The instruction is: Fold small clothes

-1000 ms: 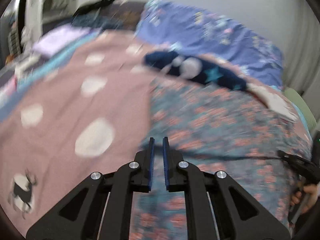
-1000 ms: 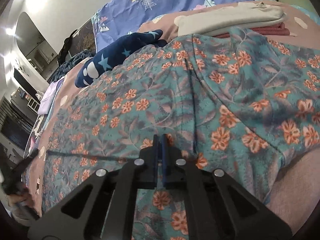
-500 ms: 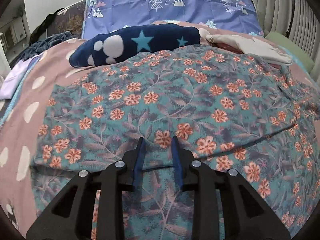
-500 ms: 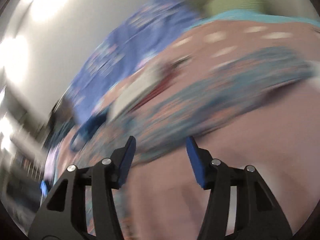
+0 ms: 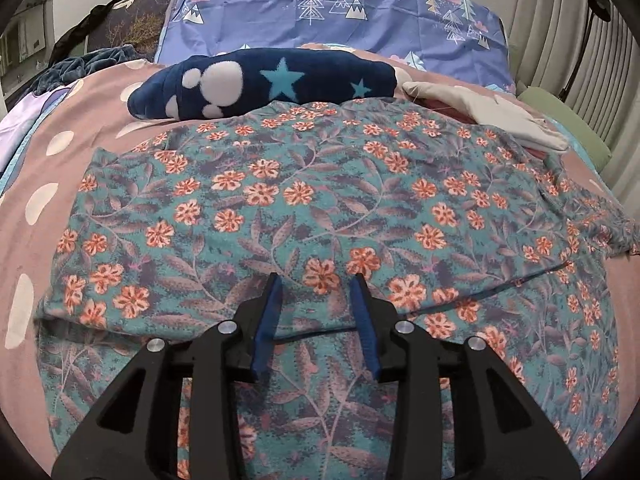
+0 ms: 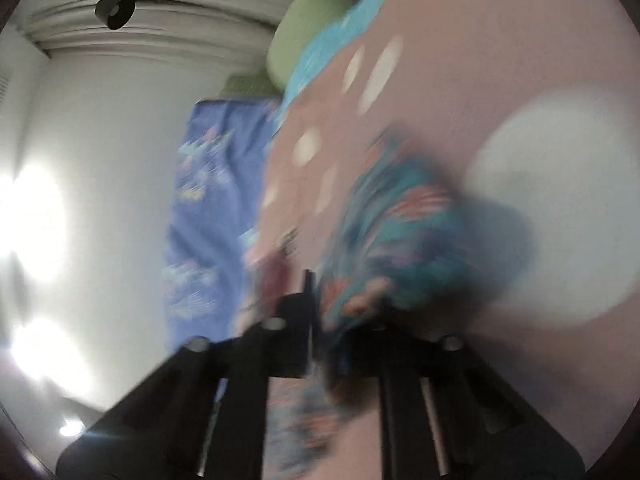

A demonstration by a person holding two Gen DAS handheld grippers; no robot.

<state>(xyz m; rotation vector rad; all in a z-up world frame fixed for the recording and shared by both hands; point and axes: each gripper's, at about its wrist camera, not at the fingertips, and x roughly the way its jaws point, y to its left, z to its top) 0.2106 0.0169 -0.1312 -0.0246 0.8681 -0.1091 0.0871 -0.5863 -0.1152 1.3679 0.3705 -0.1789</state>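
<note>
We've let go with the left tongs (image 5: 316, 284), now spread over the folded floral garment (image 5: 320, 200); right tongs (image 6: 320, 280) swung to its right edge, blurred, grip unclear.

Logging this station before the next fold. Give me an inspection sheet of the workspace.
Surface: pink bedspread with white dots.
Job's things: floral garment spread flat, its near edge folded over.
Clutter: navy star blanket; beige cloth; blue tree-print pillow.
Grippers: left tongs open, over the garment's fold edge; right tongs blurred, floral cloth at the tips, state unclear.
Cables: nothing seen.
Surroundings: pleated curtain; green cushion; white wall.
</note>
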